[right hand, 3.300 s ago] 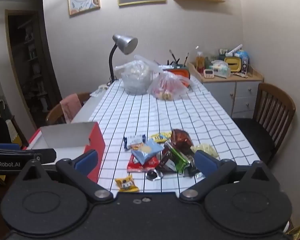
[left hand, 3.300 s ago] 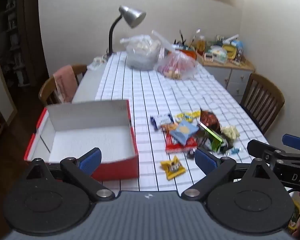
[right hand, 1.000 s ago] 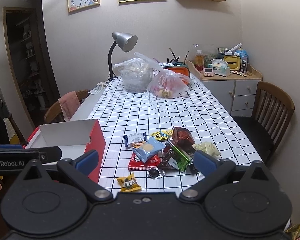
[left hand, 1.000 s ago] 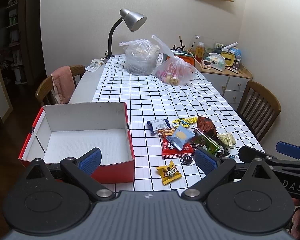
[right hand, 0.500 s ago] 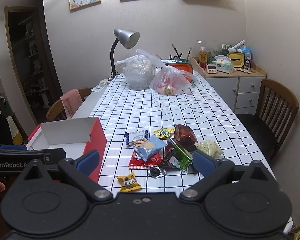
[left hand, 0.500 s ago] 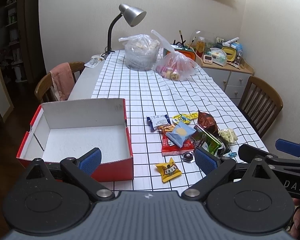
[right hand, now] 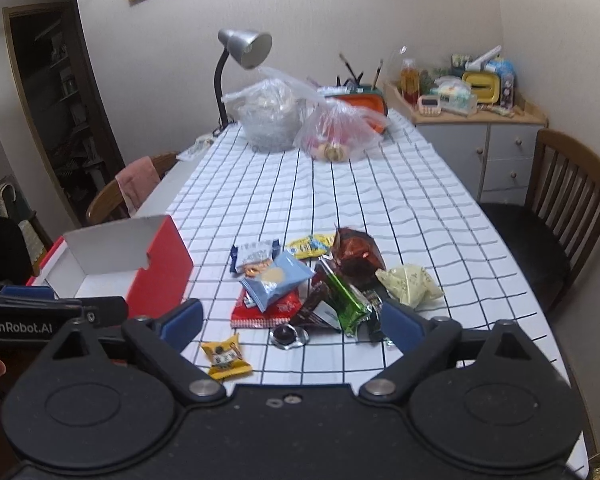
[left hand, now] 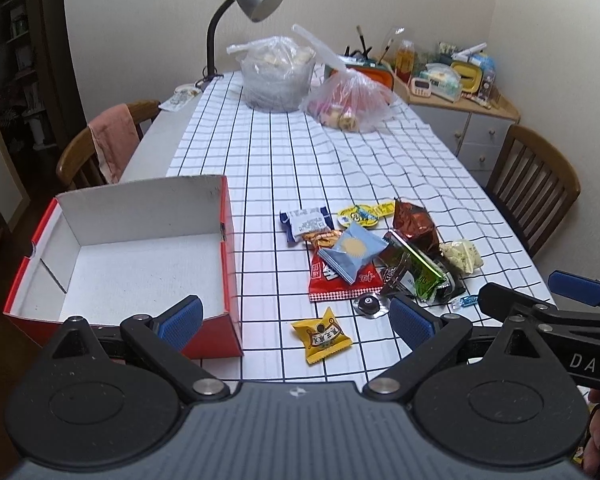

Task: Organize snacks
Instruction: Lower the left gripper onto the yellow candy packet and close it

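A pile of snack packets (left hand: 364, 256) lies on the checked tablecloth near the front edge; it also shows in the right wrist view (right hand: 308, 280). A small yellow packet (left hand: 322, 336) lies apart, nearest me, also in the right wrist view (right hand: 225, 355). A red box with a white inside (left hand: 32, 268) stands empty to the left, also in the right wrist view (right hand: 168, 264). My left gripper (left hand: 296, 320) is open and empty above the table's front edge, between the box and the pile. My right gripper (right hand: 292, 322) is open and empty just in front of the pile.
Two filled plastic bags (left hand: 300, 76) and a desk lamp (left hand: 252, 0) stand at the table's far end. Wooden chairs stand on the left (left hand: 100, 148) and the right (left hand: 536, 184). A cluttered cabinet (left hand: 460, 100) is at the back right.
Both grippers have moved forward and tilted down toward the snacks, so the pile and box look nearer. Both stay open. No snack has moved.
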Available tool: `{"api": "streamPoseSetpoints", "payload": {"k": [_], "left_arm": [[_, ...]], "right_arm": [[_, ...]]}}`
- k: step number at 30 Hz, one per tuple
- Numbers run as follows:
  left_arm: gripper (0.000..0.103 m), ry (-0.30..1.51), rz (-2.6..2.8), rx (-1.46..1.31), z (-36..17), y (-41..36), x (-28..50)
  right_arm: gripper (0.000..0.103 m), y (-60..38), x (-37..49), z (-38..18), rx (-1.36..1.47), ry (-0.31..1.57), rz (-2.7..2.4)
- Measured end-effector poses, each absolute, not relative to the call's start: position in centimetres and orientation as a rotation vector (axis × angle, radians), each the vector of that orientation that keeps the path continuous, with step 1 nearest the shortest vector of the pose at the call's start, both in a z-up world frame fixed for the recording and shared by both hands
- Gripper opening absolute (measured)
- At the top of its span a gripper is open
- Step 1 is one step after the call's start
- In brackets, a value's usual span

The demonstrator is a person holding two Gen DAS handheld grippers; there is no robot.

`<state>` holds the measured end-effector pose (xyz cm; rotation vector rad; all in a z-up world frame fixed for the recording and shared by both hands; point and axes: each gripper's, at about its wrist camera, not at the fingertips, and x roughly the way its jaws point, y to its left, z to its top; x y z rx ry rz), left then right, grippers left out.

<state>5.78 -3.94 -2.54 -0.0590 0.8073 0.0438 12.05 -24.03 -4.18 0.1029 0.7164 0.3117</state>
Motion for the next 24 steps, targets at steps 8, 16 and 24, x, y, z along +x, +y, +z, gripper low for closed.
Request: {"api": "streamPoseSetpoints", "payload": {"k": [8, 16, 24], "left_arm": [[0.100, 0.875, 0.050, -0.028, -4.7, -5.4, 8.1], [0.100, 0.972, 0.080, -0.021, -8.1, -5.9, 10.7], [0.094, 1.059, 0.119, -0.055, -11.9, -6.0, 13.4]], "right_arm": [[0.090, -26.1, 15.2, -7.5, 0.034, 0.790, 0.392], [0.084, -24.6, 17.7, -11.6, -0.128, 0.833, 0.570], [0.075, -22.0, 20.5, -15.6, -0.214, 0.886, 0.694]]}}
